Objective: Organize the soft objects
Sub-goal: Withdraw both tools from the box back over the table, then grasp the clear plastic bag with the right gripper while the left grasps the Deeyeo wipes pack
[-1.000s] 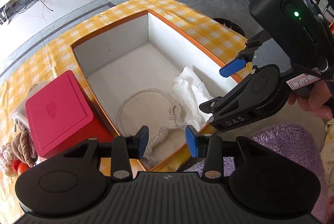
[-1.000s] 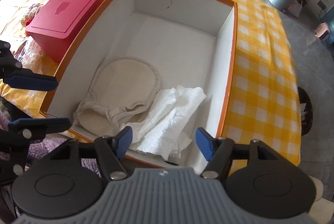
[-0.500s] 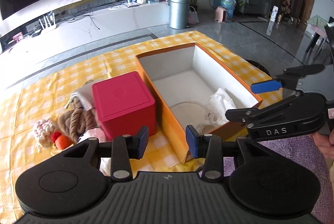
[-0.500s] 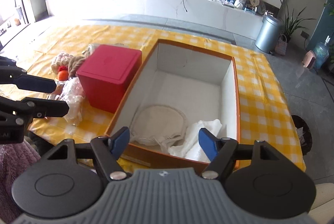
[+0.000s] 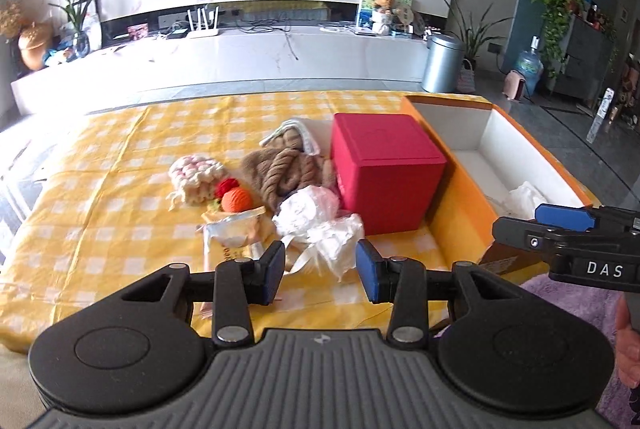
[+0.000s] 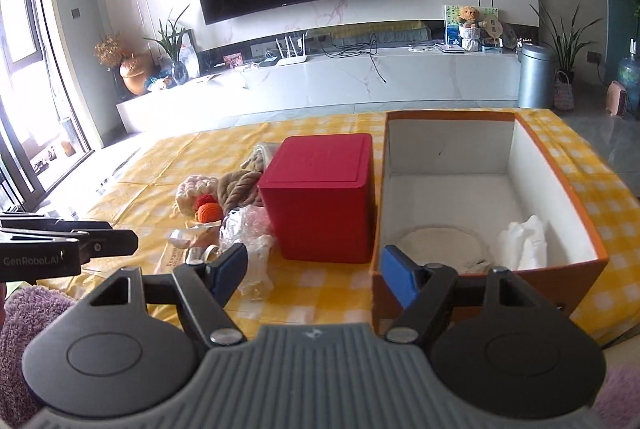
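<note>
A pile of soft things lies on the yellow checked cloth left of a red box (image 5: 386, 171): a brown knit piece (image 5: 286, 169), a pink-and-cream knit (image 5: 196, 177), an orange ball (image 5: 238, 200), a crinkled clear bag (image 5: 316, 221) and a flat packet (image 5: 234, 233). My left gripper (image 5: 320, 265) is open and empty, held back from the crinkled bag. The orange-sided open box (image 6: 552, 165) holds a cream round pad (image 6: 438, 243) and a white cloth (image 6: 524, 243). My right gripper (image 6: 314, 273) is open and empty, short of the red box (image 6: 324, 197).
The table (image 5: 100, 189) carries everything and ends at the near edge below my grippers. A fuzzy purple fabric (image 5: 560, 289) lies at the near right. Beyond the table stand a white TV bench, a metal bin (image 5: 442, 63) and plants. A hand (image 5: 628, 341) shows at the right edge.
Both grippers pulled back out of the open box and swung left and more level; the pile and red box now fill the views. The right jaws stand a little wider.
</note>
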`<state>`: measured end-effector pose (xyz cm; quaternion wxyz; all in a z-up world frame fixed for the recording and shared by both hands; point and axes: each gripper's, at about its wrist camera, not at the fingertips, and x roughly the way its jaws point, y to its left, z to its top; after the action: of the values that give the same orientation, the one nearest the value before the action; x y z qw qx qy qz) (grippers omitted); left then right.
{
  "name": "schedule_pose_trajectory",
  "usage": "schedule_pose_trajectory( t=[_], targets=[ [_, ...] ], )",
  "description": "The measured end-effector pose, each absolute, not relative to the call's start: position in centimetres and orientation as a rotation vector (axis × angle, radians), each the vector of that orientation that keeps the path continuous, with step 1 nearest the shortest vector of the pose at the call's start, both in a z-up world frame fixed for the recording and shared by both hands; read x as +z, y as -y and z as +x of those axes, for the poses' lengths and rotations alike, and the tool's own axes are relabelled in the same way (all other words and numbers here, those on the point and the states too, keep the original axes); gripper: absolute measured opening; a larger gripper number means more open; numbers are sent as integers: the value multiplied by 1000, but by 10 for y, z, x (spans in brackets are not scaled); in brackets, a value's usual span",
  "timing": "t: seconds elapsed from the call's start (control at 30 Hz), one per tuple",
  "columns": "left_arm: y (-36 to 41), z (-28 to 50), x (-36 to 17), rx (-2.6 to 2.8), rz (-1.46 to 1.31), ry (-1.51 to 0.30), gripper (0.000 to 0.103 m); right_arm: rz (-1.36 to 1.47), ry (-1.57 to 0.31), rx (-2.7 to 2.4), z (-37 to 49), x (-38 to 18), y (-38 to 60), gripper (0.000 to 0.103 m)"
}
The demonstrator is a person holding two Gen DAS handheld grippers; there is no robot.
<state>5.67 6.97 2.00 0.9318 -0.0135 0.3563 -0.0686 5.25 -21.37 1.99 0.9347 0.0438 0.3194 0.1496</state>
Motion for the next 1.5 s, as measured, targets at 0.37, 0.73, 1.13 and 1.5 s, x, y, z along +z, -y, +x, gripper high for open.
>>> schedule_pose_trajectory(
  t=[0.37, 0.73, 1.13, 1.5],
  targets=[
    [-114, 71, -5, -59, -76, -808, 49, -5, -698, 385, 80, -13, 151, 71],
    [-125, 143, -45, 13, -137, -965, 73, -90, -788, 430, 140, -59, 108, 76],
    [-126, 165, -79, 31, -195, -1058, 74, -75, -813, 468, 170, -91, 95, 69],
    [-126, 172, -90, 113, -164, -1081, 86, -82, -782, 485, 150, -79, 111, 43]
  ],
)
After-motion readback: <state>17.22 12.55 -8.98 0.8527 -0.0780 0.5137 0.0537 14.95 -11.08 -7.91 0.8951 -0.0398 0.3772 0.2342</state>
